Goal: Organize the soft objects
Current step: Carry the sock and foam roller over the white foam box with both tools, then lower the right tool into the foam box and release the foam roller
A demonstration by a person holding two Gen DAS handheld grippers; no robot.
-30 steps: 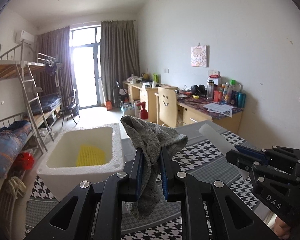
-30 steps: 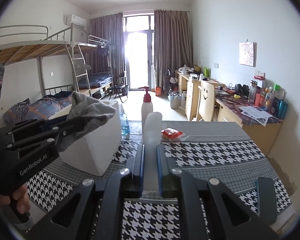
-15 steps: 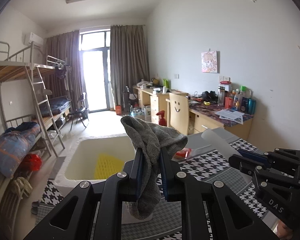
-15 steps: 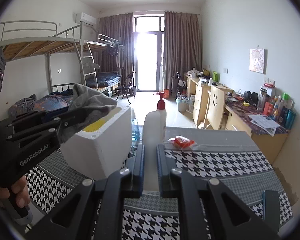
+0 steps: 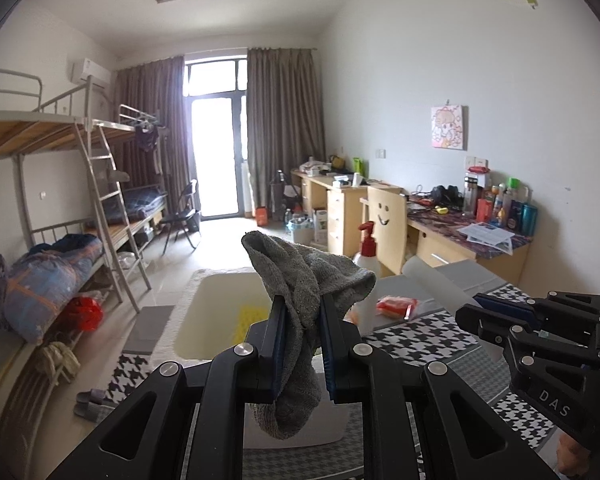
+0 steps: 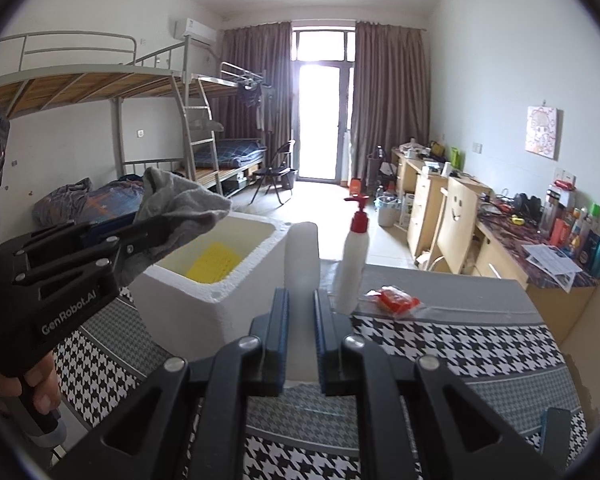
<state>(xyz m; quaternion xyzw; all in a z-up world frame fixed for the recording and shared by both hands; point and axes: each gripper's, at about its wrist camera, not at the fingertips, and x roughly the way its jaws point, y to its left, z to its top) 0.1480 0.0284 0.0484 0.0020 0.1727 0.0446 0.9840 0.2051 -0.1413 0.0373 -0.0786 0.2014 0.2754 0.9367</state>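
Observation:
My left gripper (image 5: 301,340) is shut on a grey cloth (image 5: 304,280) and holds it above the near edge of a white foam box (image 5: 204,312). The box also shows in the right wrist view (image 6: 204,292), with a yellow sponge (image 6: 214,266) inside it. There the left gripper (image 6: 148,232) and its cloth (image 6: 176,204) hang over the box's left rim. My right gripper (image 6: 301,336) is shut on a translucent white foam strip (image 6: 302,264), held upright to the right of the box; the strip also shows in the left wrist view (image 5: 440,284).
A white pump bottle with a red top (image 6: 354,264) and a red packet in clear wrap (image 6: 396,300) lie on the houndstooth tablecloth (image 6: 460,340) beyond the box. Bunk beds (image 6: 100,92) stand at left, desks (image 6: 500,248) at right.
Both grippers have risen and shifted; the left one has carried the cloth rightwards over the box's near edge. The box interior and sponge show more in the right wrist view.

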